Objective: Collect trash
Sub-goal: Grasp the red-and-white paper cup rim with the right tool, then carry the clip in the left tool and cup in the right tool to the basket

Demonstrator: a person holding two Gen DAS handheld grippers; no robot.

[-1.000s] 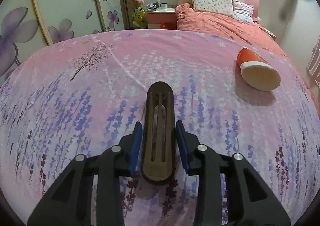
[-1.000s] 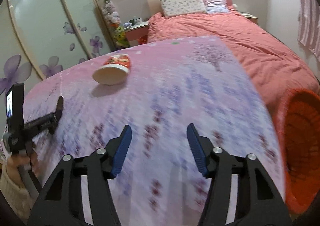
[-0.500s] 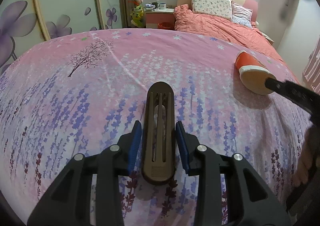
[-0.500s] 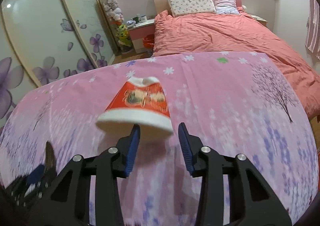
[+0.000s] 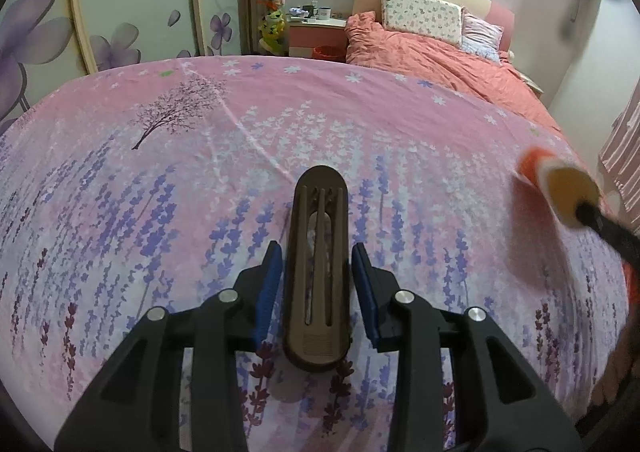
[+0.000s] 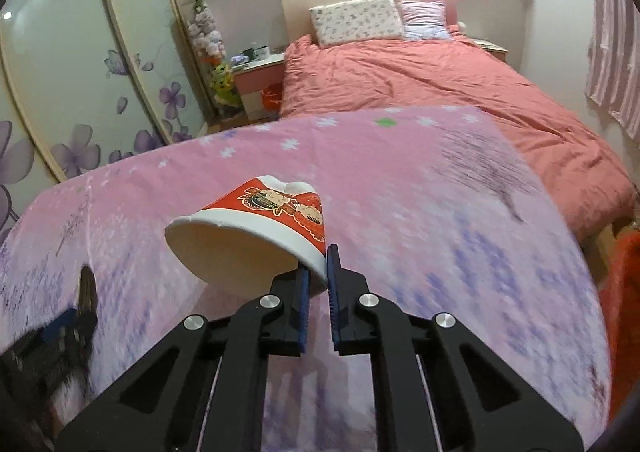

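A red and white paper cup (image 6: 256,228) hangs on its side above the pink flowered cloth (image 6: 400,212), with my right gripper (image 6: 319,266) shut on its rim. In the left wrist view the same cup (image 5: 560,188) shows blurred at the right edge, a dark fingertip (image 5: 600,222) of the right gripper at its mouth. My left gripper (image 5: 316,258) is shut on a brown slotted oblong plastic piece (image 5: 318,272), held just above the cloth with its shadow underneath. The right wrist view catches that gripper and the brown piece (image 6: 86,288) blurred at lower left.
An orange mesh basket (image 6: 624,292) stands off the cloth's right edge. Behind lie a bed with a salmon duvet (image 6: 420,80), a pink nightstand (image 5: 316,36) with mugs, and wardrobe doors with purple flowers (image 5: 120,12). A person's hand (image 5: 612,380) shows at lower right.
My right gripper swung over to the cup, closed on its rim and lifted it off the cloth. The left gripper kept its hold on the brown piece and barely moved.
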